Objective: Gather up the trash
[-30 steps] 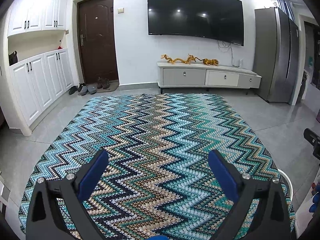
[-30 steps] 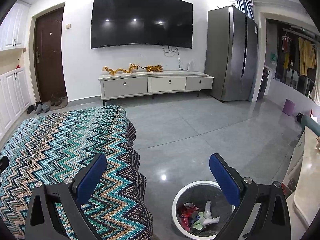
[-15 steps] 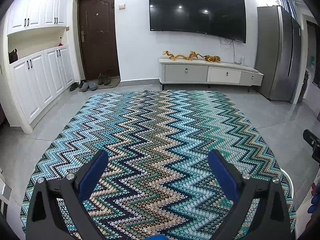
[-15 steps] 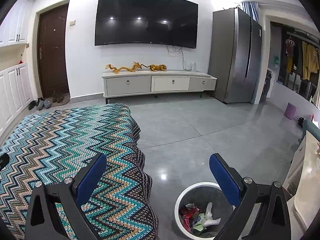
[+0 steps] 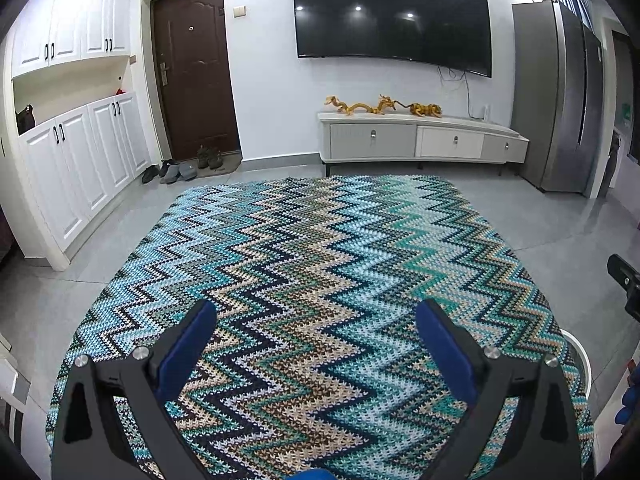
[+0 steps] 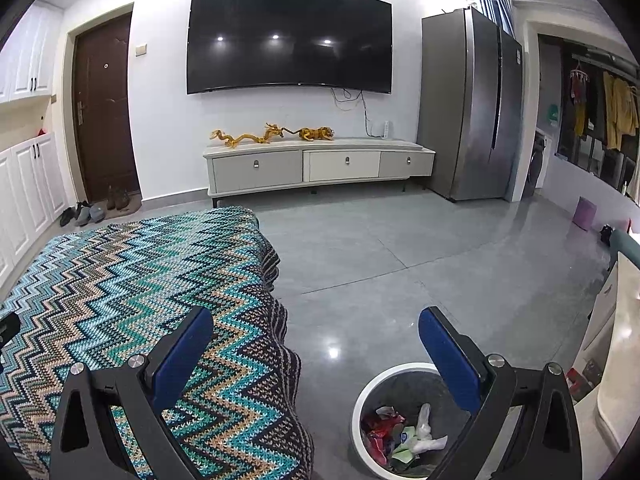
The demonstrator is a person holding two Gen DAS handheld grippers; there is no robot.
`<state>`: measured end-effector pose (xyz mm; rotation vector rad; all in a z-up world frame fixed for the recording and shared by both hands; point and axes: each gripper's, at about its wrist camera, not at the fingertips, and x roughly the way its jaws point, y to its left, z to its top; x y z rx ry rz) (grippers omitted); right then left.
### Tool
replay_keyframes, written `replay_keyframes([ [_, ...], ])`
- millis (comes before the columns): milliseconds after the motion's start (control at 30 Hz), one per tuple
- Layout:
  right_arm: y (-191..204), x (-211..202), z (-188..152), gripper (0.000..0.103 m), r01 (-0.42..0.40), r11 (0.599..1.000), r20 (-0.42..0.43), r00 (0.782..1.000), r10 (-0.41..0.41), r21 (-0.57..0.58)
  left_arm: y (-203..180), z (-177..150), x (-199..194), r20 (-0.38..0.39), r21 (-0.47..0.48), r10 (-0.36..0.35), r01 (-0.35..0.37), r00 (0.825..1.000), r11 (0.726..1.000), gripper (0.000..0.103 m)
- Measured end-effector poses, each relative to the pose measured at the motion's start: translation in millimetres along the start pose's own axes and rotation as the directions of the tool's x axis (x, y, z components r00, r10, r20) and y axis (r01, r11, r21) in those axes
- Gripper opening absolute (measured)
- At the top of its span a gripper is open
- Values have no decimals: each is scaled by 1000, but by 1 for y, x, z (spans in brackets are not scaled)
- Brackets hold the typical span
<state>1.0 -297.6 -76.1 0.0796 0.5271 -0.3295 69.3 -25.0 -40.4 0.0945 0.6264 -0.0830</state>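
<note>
Left gripper [image 5: 316,320]: black rigid frame with silver bolt heads, two flat blue pads [image 5: 182,350]; jaws wide apart, nothing between them. It hangs over the zigzag cloth [image 5: 304,264].

Right gripper [image 6: 316,324]: same build, blue pads [image 6: 448,364]; jaws wide apart and empty. It is held past the cloth's right edge, with the right finger over the bin's rim.

Zigzag cloth [image 6: 120,280]: coarse knit-look weave in teal, pale blue, tan, brown and navy chevrons; lies flat over a raised surface and falls in soft folds at the right side.

Trash bin [image 6: 362,400]: round, white rim, dark grey inside, standing on the floor just beside the cloth's draped edge. In the left wrist view only an arc of its rim [image 5: 578,354] shows past the cloth's corner.

Trash [image 6: 400,430]: crumpled wrappers in red, green and white, lying at the bottom of the bin.

Floor [image 6: 400,264]: large grey tiles, glossy, with a lamp glint.

Television [image 6: 288,38]: large, curved, black, wall-mounted, screen dark.

TV cabinet [image 6: 320,164]: long, low, pale, three drawers with small metal pulls; golden dragon figurines [image 6: 272,134] on top.

Refrigerator [image 6: 468,108]: tall, brushed steel, double-door.

Entry door [image 5: 192,68]: dark brown, panelled; shoes [image 5: 180,168] on the floor before it.

Wall cupboards [image 5: 80,152]: white, panelled, black handles.
</note>
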Motion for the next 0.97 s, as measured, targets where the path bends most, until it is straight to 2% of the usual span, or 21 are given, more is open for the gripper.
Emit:
replay_keyframes([
  [967, -9, 1, 1, 103, 0, 1000, 5, 1000, 0, 21, 5, 1, -1, -10, -47, 7, -8, 1000, 999, 100],
])
